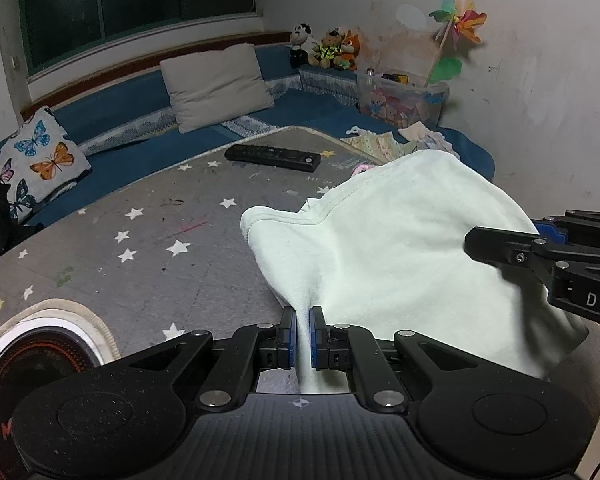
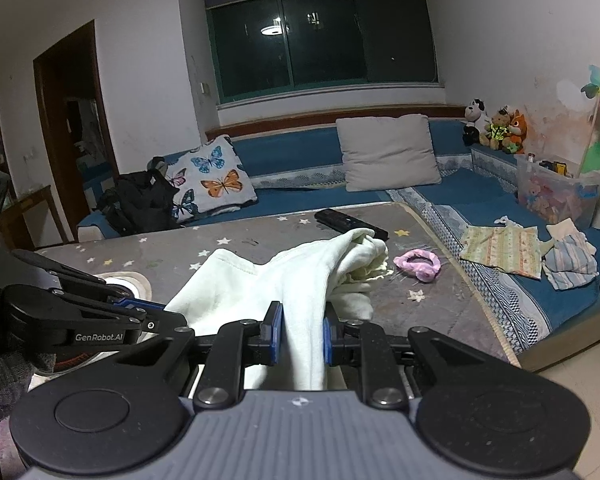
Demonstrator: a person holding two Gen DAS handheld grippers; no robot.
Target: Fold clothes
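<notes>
Both grippers pinch pale green garment (image 1: 380,248): left gripper (image 1: 303,338) clamps thin edge, right gripper (image 2: 299,336) grips thicker bunch. Soft, light, floppy; you hold hems.

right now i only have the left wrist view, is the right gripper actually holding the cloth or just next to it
Observer: Holding it. The right gripper is shut on a bunched fold of the pale cloth.
Operator: whats that pink bit behind the cloth
Observer: A pink headband, lying on the starry mat beside the cloth's far end.
Operator: anything past the butterfly cushion on the left
Observer: An open doorway in the wall beyond the black bag.
</notes>
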